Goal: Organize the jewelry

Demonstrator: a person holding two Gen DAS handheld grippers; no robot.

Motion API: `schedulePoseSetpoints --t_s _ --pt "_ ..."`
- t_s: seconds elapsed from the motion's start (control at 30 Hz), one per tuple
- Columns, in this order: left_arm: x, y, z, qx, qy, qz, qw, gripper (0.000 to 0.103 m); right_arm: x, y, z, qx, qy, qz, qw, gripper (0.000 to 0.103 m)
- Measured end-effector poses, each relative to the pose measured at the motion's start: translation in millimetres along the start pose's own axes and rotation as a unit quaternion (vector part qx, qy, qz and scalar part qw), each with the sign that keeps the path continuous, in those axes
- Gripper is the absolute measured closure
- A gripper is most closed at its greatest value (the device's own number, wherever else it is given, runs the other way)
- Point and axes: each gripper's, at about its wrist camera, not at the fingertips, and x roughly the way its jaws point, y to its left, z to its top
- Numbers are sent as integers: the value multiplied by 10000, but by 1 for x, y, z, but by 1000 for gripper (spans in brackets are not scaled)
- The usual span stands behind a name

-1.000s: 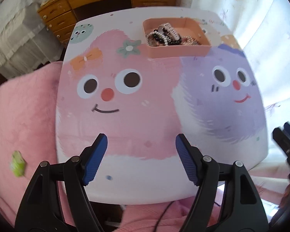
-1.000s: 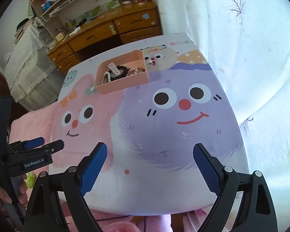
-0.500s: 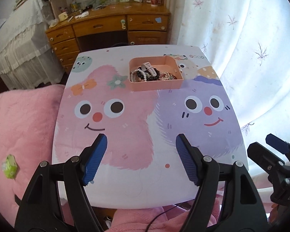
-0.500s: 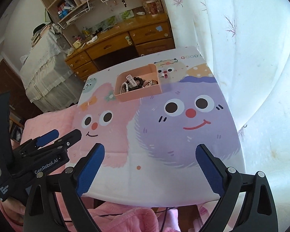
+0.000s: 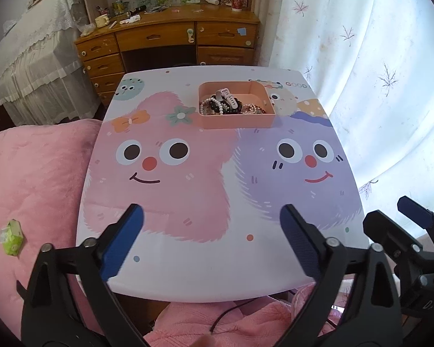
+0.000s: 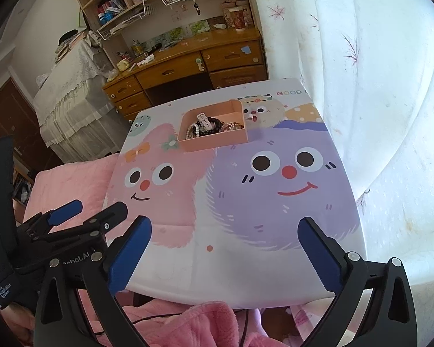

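A pink tray stands at the far side of the cartoon-printed table. It holds a pile of jewelry: pearl strands, dark bead bracelets and a white watch band. The tray also shows in the right wrist view, with the jewelry inside. My left gripper is open and empty, hovering over the table's near edge. My right gripper is open and empty, also over the near edge, to the right of the left one.
A pink blanket lies left of the table with a small green packet on it. A wooden desk stands beyond the table. White curtains hang on the right. A cable runs under the near edge.
Both grippers have pulled back and up from the table, so the tray looks smaller and farther. Both stay open and empty.
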Motion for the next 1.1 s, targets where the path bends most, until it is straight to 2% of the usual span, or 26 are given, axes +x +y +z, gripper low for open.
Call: schedulePoseSetpoints --t_s 0.47,1.1 --pt "-19 10 1 -91 -397 261 9988 0 -2 13 7 -191 -192 8 9996 0" --pt "-25 8 6 -186 -508 333 9980 0 3 13 17 -337 -175 55 9993 0"
